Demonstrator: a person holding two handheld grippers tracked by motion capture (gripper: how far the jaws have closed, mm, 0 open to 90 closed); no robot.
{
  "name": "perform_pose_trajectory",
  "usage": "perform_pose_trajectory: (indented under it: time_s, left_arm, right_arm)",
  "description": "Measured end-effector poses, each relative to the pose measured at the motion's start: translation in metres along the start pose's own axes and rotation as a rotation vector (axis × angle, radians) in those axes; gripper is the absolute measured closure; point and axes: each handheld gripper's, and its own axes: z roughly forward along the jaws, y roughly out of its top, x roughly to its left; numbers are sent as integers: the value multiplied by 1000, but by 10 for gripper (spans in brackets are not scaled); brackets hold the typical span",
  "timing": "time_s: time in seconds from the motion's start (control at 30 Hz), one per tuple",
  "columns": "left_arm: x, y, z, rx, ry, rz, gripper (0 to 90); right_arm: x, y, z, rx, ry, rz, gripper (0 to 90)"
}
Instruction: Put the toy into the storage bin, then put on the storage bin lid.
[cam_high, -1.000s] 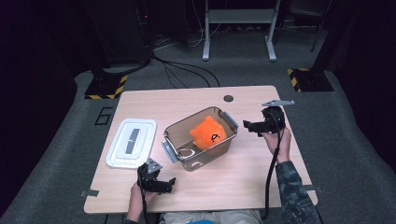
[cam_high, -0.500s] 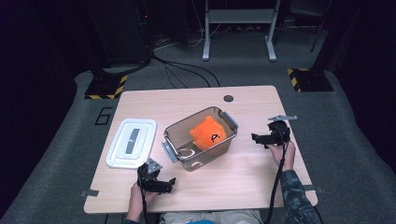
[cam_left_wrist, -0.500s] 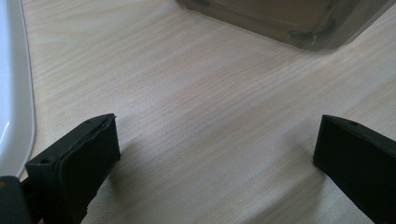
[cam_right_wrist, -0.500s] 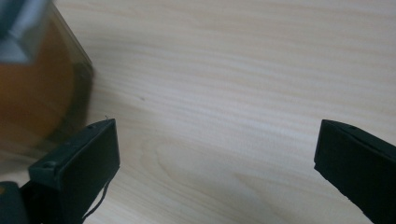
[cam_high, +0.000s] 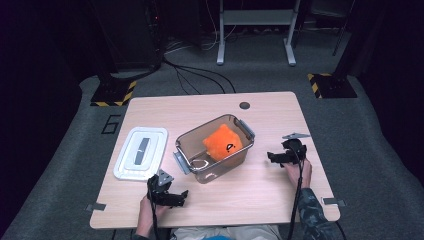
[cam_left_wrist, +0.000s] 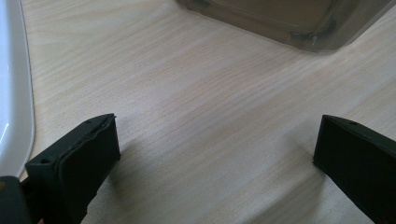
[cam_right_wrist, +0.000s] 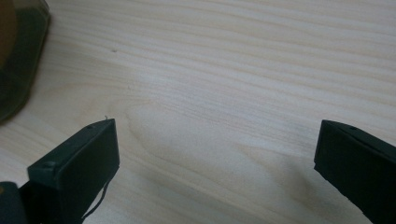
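An orange plush toy (cam_high: 223, 143) lies inside a clear brownish plastic bin (cam_high: 186, 141) in the middle of the wooden table (cam_high: 260, 190). The bin's white lid (cam_high: 140, 152) lies flat to its left. My left gripper (cam_high: 181, 199) rests low near the table's front edge, in front of the lid and bin, open with nothing between its jaws. The bin's corner (cam_left_wrist: 308, 32) sits ahead of it and the lid's edge (cam_left_wrist: 11, 93) is at its left. My right gripper (cam_high: 271, 157) sits right of the bin, open over bare wood, with the bin's wall (cam_right_wrist: 18, 56) at the far left.
A round grommet hole (cam_high: 244, 105) marks the table's back middle. Dark carpet, cables and stand bases with yellow-black tape (cam_high: 115, 93) surround the table. Bare wood lies between the two grippers at the front.
My right gripper has drawn back from beside the bin's far right corner toward the person and down to the table. The left gripper has stayed put.
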Motion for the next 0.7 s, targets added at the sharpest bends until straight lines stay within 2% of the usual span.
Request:
perform_pose_trajectory:
  time_s: [0.13,0.23,0.4,0.47,0.6,0.7]
  left_arm:
    - [0,0,0,1,-1,0,1]
    - [0,0,0,1,1,1,1]
    - [-1,0,0,-6,9,-7,0]
    - [-1,0,-1,-3,15,4,0]
    - [2,-2,-4,-6,22,-33,0]
    - [12,0,-13,-22,39,-59,2]
  right_arm:
    - [1,-4,6,13,-6,-8,0]
    - [4,-8,8,2,-50,-36,0]
    - [5,-9,8,-8,-44,-46,0]
    - [5,-9,8,-8,-44,-46,0]
    - [5,-9,8,-7,-43,-46,0]
    - [5,-9,8,-5,-41,-42,0]
